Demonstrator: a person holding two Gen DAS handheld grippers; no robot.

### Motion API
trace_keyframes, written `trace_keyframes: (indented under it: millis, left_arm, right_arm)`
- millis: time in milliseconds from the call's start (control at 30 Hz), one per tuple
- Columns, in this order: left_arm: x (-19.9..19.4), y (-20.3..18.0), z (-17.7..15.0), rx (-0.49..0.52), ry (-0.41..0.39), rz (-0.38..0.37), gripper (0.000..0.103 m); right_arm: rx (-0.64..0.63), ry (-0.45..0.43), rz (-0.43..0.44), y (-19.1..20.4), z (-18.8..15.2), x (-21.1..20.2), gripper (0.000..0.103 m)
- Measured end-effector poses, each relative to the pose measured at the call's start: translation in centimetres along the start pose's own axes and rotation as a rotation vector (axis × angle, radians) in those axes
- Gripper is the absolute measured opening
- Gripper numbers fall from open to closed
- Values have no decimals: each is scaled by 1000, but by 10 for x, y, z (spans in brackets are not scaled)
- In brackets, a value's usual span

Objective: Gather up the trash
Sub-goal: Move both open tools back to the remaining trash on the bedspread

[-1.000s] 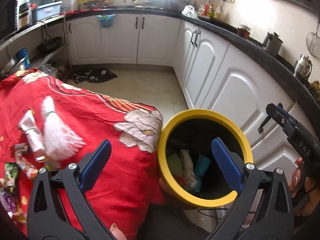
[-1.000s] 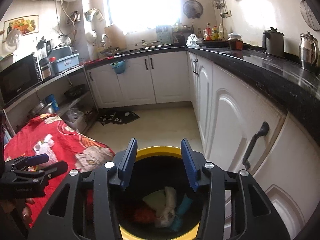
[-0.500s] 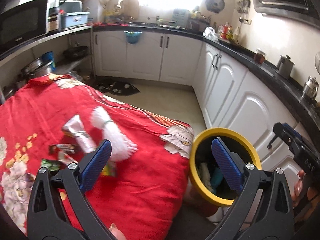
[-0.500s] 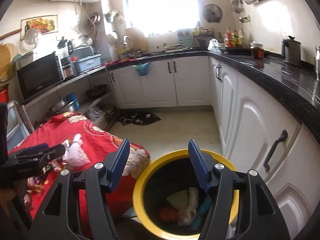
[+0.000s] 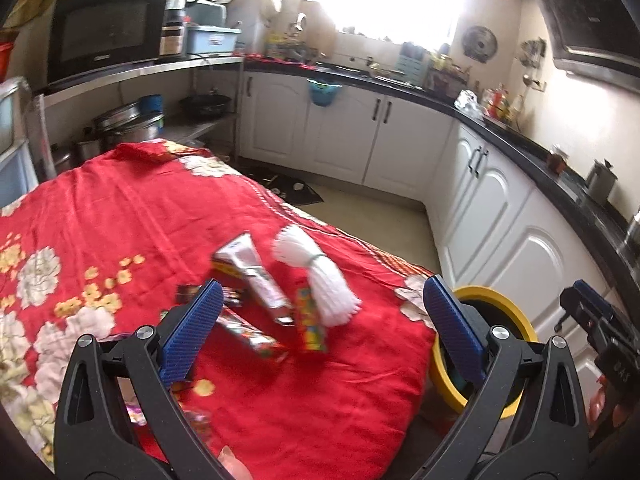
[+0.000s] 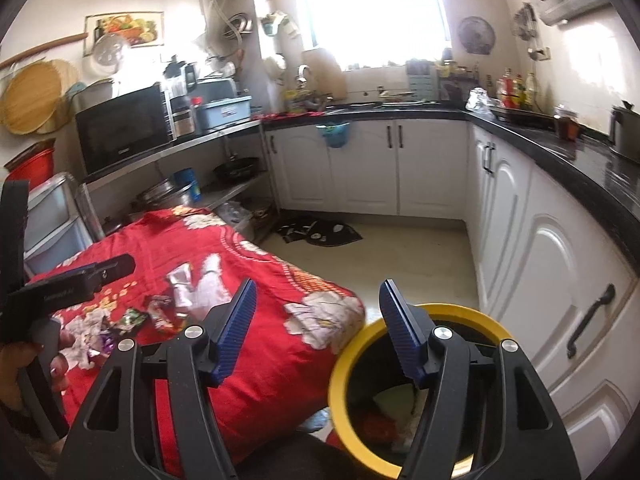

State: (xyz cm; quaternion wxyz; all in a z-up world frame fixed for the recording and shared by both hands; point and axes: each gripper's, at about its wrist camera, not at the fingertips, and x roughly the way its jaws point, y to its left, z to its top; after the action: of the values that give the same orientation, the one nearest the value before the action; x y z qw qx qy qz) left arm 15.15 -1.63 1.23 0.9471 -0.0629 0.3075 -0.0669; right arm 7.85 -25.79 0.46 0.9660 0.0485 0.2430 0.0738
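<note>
Both grippers have swung left, away from the yellow bin toward the red cloth. Left gripper is spread wide and empty above a tube, a white tassel and wrappers. Right gripper is spread, empty, by the bin's near-left rim.

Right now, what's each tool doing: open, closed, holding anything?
Left tool: open, nothing between its pads, above the red cloth.
Right tool: open and empty, near the yellow bin.
</note>
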Motion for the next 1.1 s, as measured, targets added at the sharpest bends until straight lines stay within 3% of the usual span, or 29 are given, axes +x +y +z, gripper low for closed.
trace_keyframes:
  millis: [467, 800, 1100]
  left_arm:
    - [-23, 74, 0, -115, -29, 109, 92]
    - [-28, 117, -17, -182, 8, 170, 92]
    - [-25, 142, -46, -229, 69, 160, 92]
  right_arm:
    - [-94, 36, 137, 68, 13, 32, 61]
    - [-118, 85, 171, 96, 15, 71, 61]
    - [-128, 132, 184, 108, 10, 99, 61]
